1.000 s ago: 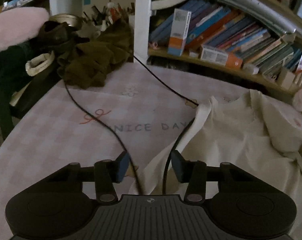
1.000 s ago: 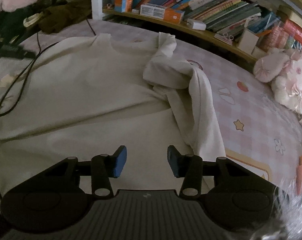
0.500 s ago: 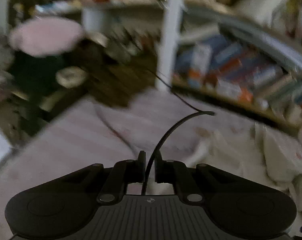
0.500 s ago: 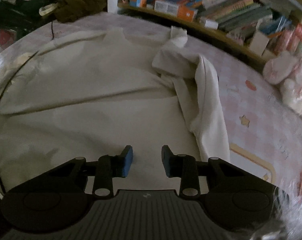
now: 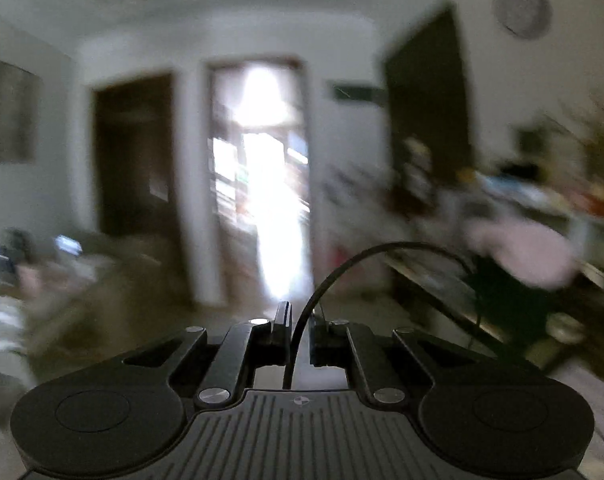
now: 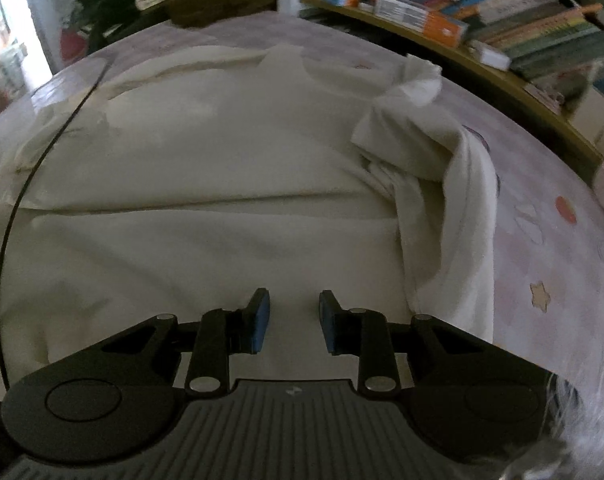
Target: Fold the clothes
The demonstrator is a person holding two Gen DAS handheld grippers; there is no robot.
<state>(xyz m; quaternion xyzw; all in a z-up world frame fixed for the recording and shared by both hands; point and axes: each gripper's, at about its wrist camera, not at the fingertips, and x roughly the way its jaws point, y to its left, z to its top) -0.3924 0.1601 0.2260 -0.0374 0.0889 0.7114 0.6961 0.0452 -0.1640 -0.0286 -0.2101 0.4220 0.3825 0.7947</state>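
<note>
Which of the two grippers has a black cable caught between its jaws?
The left gripper: a black cable arcs up from between its nearly closed jaws. The right gripper has only cream cloth beneath its gap.

– What did the room look like?
– Pale walls (image 5: 34, 192), two dark doorways (image 5: 134, 156), and glare pouring through a bright doorway (image 5: 262, 184) between them.
– And behind the bed?
– A bookshelf (image 6: 501, 24) crammed with leaning books, dimly lit.
</note>
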